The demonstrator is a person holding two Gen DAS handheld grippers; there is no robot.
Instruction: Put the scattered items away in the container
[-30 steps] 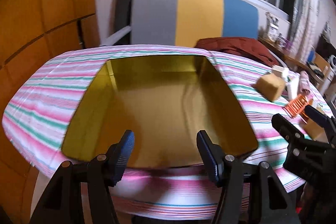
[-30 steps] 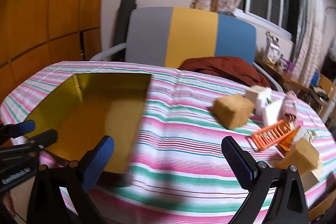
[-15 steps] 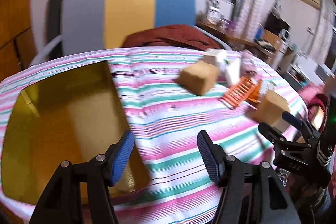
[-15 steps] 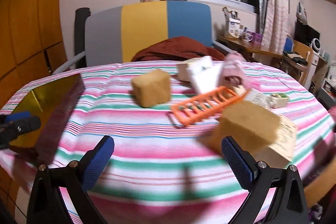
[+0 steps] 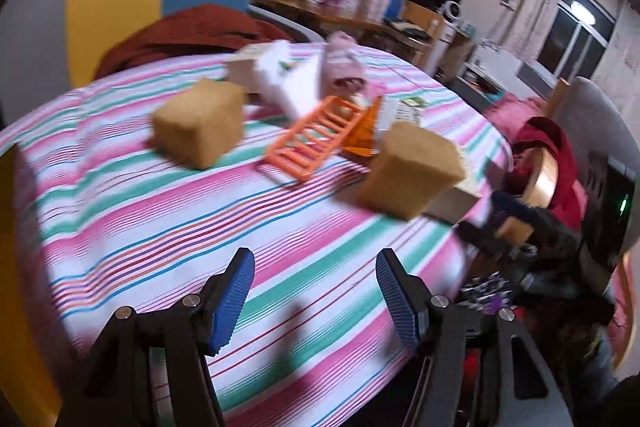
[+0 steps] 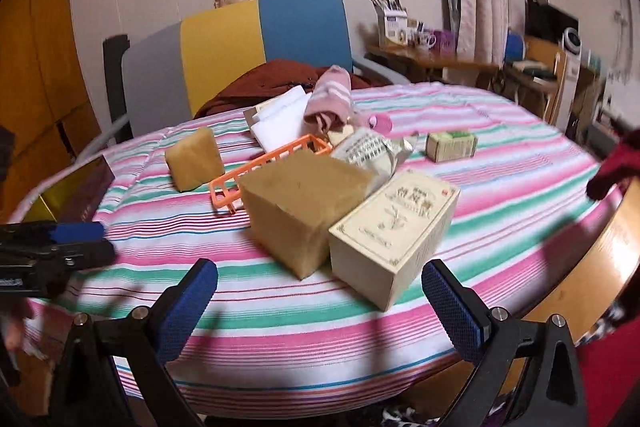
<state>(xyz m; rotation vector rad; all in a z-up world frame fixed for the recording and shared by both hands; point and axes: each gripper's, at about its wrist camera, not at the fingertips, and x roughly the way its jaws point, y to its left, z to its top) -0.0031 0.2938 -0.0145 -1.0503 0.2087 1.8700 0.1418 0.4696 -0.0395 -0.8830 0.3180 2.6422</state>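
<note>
Both grippers, left (image 5: pixel 314 297) and right (image 6: pixel 320 303), swung from box (image 6: pixel 76 187) toward sponge (image 6: pixel 304 211); fingers wide, empty, ready to grasp.

I saw the striped table (image 6: pixel 500 163) carrying two sponges (image 6: pixel 304 211) (image 6: pixel 195 159), an orange rack (image 6: pixel 260 167), a box (image 6: pixel 394 235) at centre frame, and the gold container (image 6: pixel 72 189) at left.

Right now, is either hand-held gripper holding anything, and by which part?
Nothing is held. The left hand-held gripper and right hand-held gripper both stand open over the striped tablecloth, short of the scattered items.
</note>
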